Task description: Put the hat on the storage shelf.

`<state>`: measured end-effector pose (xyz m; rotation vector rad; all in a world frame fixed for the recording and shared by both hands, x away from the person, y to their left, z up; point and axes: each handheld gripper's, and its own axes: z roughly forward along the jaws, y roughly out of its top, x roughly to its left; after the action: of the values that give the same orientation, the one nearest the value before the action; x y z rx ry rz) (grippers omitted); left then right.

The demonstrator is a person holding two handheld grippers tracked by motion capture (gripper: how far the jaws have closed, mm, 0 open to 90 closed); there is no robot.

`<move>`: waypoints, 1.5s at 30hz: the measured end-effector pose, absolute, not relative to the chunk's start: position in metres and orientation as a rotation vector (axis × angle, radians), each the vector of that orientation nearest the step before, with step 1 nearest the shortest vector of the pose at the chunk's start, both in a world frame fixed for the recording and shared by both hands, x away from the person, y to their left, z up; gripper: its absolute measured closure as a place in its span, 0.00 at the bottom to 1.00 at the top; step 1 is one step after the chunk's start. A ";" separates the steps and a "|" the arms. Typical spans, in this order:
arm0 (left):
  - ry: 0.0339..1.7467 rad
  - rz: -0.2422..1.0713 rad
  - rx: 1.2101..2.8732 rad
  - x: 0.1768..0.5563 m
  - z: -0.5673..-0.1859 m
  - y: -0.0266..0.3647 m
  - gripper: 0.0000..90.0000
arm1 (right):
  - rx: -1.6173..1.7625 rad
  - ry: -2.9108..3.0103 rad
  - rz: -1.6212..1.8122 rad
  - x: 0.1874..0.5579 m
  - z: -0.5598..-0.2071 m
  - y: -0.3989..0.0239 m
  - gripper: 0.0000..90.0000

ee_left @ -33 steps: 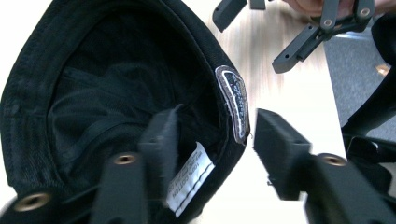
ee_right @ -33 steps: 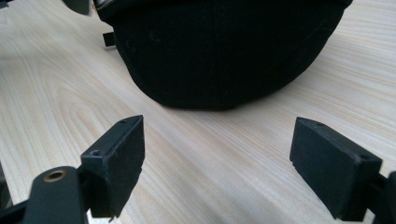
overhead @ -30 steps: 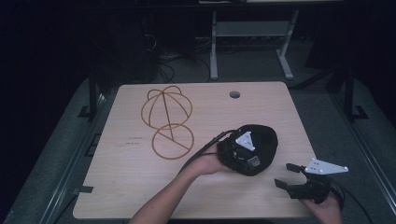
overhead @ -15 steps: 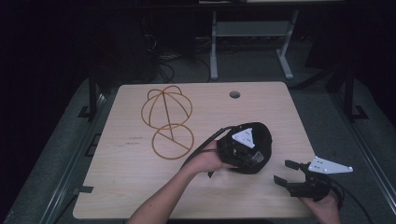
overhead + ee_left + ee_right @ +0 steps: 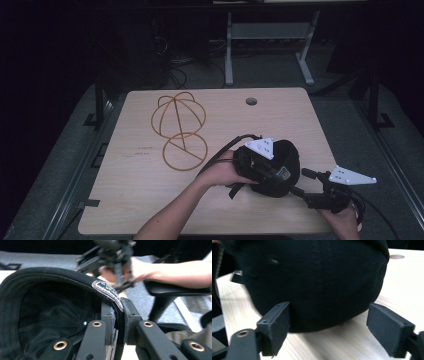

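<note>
At the bottom right of the high view, a hand holds the right gripper [image 5: 306,187] low over the wooden table [image 5: 125,200]. In the right gripper view its two black jaws stand wide apart, one at the lower left and one at the lower right, and hold nothing. The black cap [image 5: 317,280] sits just past them, big and round, and rests on the table.

A bit higher and nearer the middle of the high view, the other hand holds the left gripper [image 5: 260,167] at the left side of the black cap [image 5: 287,167]. In the left gripper view its jaws are squeezed tight on the cap's edge [image 5: 120,315], close to a small sewn patch [image 5: 107,291]. The dark inside of the cap shows at the left of that view.

Farther up, toward the upper left of the table, lies a wire frame [image 5: 179,131] made of thin rings. Near the top edge of the table is a small round hole [image 5: 251,101].
</note>
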<state>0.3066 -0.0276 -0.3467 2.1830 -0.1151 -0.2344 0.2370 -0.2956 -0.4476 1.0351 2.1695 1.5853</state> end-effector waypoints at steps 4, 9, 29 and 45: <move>-0.162 -0.250 2.183 0.300 -0.344 -0.037 0.91 | 1.040 2.192 1.577 0.238 -0.450 -0.295 0.25; -0.204 -0.250 2.187 0.297 -0.343 -0.046 0.91 | 0.999 2.206 1.610 0.237 -0.450 -0.295 0.37; -0.191 -0.250 2.193 0.298 -0.341 -0.038 0.89 | 0.899 2.210 1.676 0.230 -0.448 -0.295 0.94; -0.092 -0.057 2.307 0.293 -0.341 -0.011 0.58 | 0.949 2.167 1.654 0.228 -0.443 -0.299 0.95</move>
<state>0.2934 -0.0111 -0.3408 2.3072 -0.0917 -0.0566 0.2284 -0.2989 -0.4430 0.9491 2.1670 1.6541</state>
